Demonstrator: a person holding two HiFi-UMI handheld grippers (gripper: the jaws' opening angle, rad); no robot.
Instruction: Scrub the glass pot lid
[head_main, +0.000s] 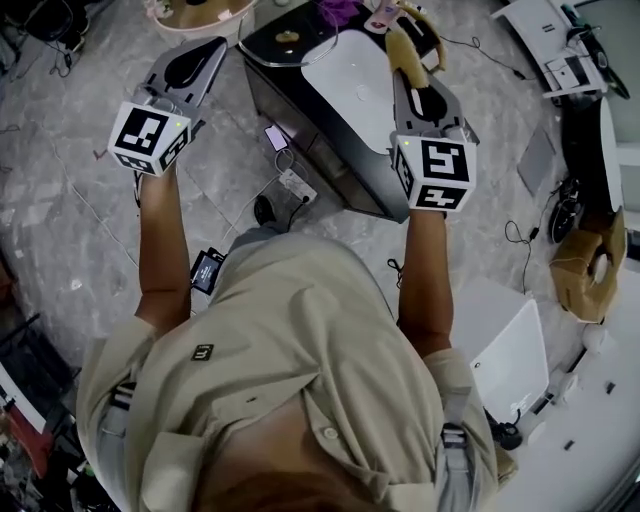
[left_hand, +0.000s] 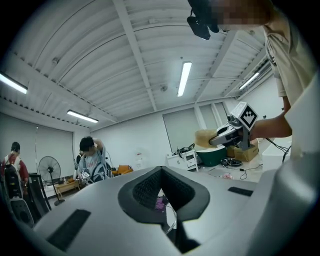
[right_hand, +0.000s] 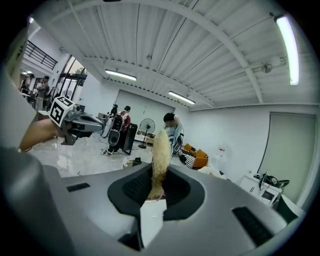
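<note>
Your left gripper (head_main: 205, 55): jaws closed, nothing in them. Right gripper (head_main: 410, 80): jaws clamped on a tan sponge (right_hand: 160, 150). The glass pot lid (head_main: 285, 42) lies on the dark table (head_main: 315, 135) ahead, between both grippers.

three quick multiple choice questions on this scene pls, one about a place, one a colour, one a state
1. Where is the glass pot lid?
A) on the floor
B) on the dark table ahead of the person
C) in a sink

2. What colour is the scrub pad in the right gripper?
A) blue
B) black
C) tan

3. What state is the left gripper in?
A) shut and empty
B) wide open
C) shut on the lid

Answers:
1 B: the head view shows it lying on the tabletop.
2 C: the head view and the right gripper view both show a tan pad clamped in the jaws.
3 A: the left gripper view shows the jaws together with nothing between them.
</note>
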